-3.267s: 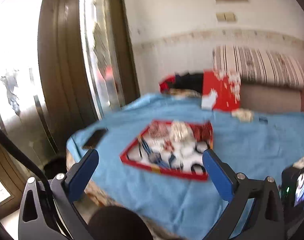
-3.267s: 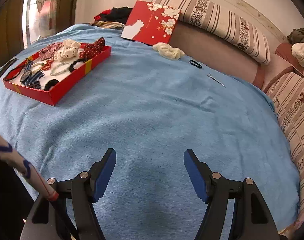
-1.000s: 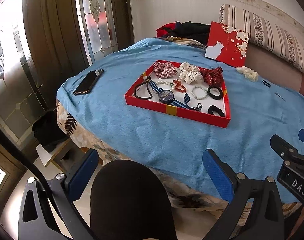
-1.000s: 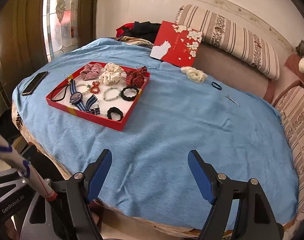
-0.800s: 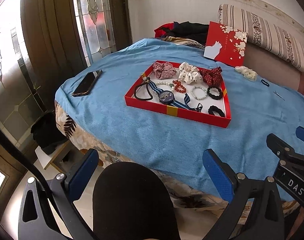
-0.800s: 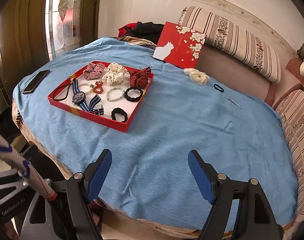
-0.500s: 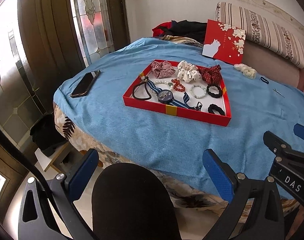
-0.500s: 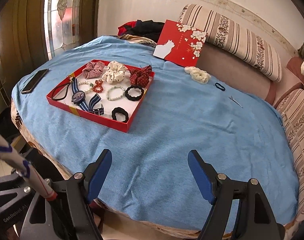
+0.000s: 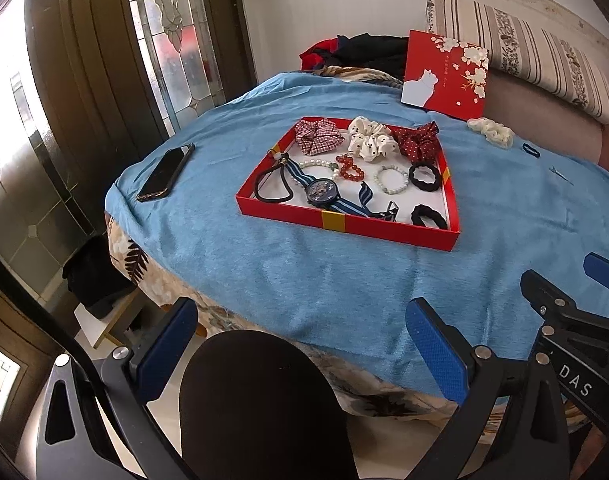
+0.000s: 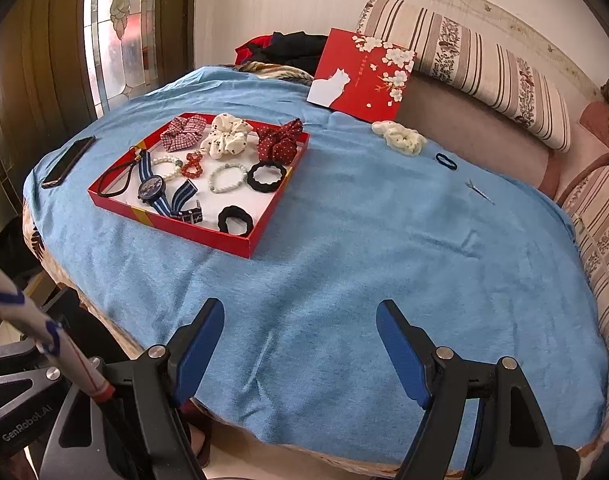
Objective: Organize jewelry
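Note:
A red tray point(image 9: 344, 222) point(image 10: 192, 233) sits on the blue bedspread, holding scrunchies, bead bracelets, black hair ties and a striped-strap watch point(image 9: 322, 192) point(image 10: 152, 189). Loose on the spread lie a cream scrunchie point(image 10: 399, 137) point(image 9: 490, 131), a small dark hair tie point(image 10: 446, 161) point(image 9: 530, 149) and a metal hair clip point(image 10: 480, 192) point(image 9: 559, 172). My left gripper point(image 9: 300, 340) is open and empty, held off the bed's near edge. My right gripper point(image 10: 300, 344) is open and empty, low over the spread's front edge.
A black phone point(image 9: 166, 172) point(image 10: 68, 162) lies left of the tray. A red box lid with a white cat point(image 9: 444, 74) point(image 10: 362, 76) leans against the striped headboard cushion. Dark clothes are piled at the back. A black round object point(image 9: 260, 404) sits below the left gripper.
Both grippers pulled back from the bed and steadied; in the last second the view shifts only slightly. Both stay open. Nothing on the bed has moved.

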The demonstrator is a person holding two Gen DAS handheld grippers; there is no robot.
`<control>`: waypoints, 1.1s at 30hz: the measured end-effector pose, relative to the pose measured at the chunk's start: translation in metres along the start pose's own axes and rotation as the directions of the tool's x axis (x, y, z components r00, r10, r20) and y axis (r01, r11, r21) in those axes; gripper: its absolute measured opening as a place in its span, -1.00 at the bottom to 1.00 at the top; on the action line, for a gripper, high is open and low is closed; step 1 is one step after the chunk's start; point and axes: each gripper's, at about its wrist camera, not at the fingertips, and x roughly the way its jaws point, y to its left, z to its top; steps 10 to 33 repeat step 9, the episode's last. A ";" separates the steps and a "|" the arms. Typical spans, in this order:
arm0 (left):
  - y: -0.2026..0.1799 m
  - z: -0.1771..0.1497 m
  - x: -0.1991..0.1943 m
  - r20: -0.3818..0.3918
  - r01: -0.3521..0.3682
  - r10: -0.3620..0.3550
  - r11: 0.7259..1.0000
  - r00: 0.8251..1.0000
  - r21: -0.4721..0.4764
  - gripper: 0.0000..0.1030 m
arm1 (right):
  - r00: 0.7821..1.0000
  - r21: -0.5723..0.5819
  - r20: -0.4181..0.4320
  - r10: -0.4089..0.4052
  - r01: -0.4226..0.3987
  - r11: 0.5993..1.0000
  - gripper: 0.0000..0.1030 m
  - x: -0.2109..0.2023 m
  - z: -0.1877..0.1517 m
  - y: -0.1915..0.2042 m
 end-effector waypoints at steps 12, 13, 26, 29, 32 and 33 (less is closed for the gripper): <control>-0.015 0.003 0.000 -0.005 -0.020 0.020 0.999 1.000 0.034 1.00 | 1.000 0.026 -0.009 0.026 -0.025 0.999 0.60 0.007 -0.003 -0.011; -0.015 0.003 0.000 -0.005 -0.020 0.020 0.999 1.000 0.034 1.00 | 1.000 0.026 -0.009 0.026 -0.025 0.999 0.60 0.007 -0.003 -0.011; -0.015 0.003 0.000 -0.005 -0.020 0.020 0.999 1.000 0.034 1.00 | 1.000 0.026 -0.009 0.026 -0.025 0.999 0.60 0.007 -0.003 -0.011; -0.015 0.003 0.000 -0.005 -0.020 0.020 0.999 1.000 0.034 1.00 | 1.000 0.026 -0.009 0.026 -0.025 0.999 0.60 0.007 -0.003 -0.011; -0.015 0.003 0.000 -0.005 -0.020 0.020 0.999 1.000 0.034 1.00 | 1.000 0.026 -0.009 0.026 -0.025 0.999 0.60 0.007 -0.003 -0.011; -0.015 0.003 0.000 -0.005 -0.020 0.020 0.999 1.000 0.034 1.00 | 1.000 0.026 -0.009 0.026 -0.025 0.999 0.60 0.007 -0.003 -0.011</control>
